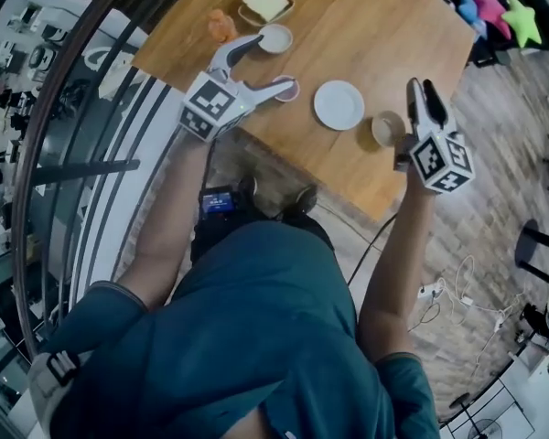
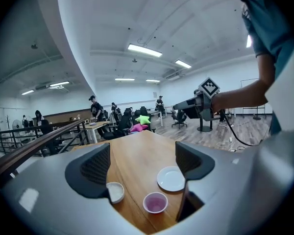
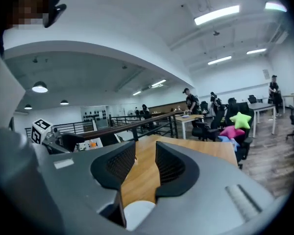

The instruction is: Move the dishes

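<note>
On the wooden table (image 1: 393, 26) stand a small white bowl (image 1: 275, 37), a pink bowl (image 1: 286, 89), a white plate (image 1: 339, 104) and a beige cup (image 1: 385, 130). My left gripper (image 1: 273, 64) hangs open above the table's near left part, nothing between its fingers. Through its jaws I see the white bowl (image 2: 115, 191), the pink bowl (image 2: 155, 202) and the plate (image 2: 171, 178). My right gripper (image 1: 421, 86) is raised above the cup, its jaws a narrow gap apart and empty (image 3: 145, 160). A pale round dish (image 3: 139, 213) shows below them.
A shallow dish with a pale slab (image 1: 265, 4) and an orange object (image 1: 221, 26) sit at the table's far left. Star cushions (image 1: 522, 18) lie past the far right corner. A railing (image 1: 73, 167) runs along the left. Cables (image 1: 448, 291) lie on the floor.
</note>
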Motion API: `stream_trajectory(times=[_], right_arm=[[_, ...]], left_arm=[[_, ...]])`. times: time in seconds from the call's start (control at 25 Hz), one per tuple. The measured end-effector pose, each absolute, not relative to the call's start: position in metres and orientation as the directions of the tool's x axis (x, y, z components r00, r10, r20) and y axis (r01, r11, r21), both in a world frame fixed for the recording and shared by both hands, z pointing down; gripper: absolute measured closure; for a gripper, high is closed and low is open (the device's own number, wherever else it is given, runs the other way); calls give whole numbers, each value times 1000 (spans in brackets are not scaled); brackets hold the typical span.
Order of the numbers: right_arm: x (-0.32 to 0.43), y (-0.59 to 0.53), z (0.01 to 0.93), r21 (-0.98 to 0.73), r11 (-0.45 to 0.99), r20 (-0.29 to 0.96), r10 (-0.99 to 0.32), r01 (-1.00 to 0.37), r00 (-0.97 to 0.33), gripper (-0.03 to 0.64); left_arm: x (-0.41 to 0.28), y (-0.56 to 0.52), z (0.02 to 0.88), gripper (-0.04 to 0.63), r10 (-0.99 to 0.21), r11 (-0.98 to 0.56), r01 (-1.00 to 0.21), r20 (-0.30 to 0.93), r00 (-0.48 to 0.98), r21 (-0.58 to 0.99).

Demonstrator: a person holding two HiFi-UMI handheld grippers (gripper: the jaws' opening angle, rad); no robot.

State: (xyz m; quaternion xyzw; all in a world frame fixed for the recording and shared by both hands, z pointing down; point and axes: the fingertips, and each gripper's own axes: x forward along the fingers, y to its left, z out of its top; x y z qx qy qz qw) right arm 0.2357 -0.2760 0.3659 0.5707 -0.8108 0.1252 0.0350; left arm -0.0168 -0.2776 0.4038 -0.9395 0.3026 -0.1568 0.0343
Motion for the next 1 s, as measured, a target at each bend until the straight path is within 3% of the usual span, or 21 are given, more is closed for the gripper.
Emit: stream_trajectory(times=[0.36,1.0], right_arm=[[120,-258,283,-48,533,105,-838,-845,-535,483],[55,-250,251,19,557,124,-825,-830,-551,488]], left_arm=[[-28,-275,351,190,-541,-838,-544,195,818,-44],[-38,-266,276,195,-466,-884,-460,72,882,-82]])
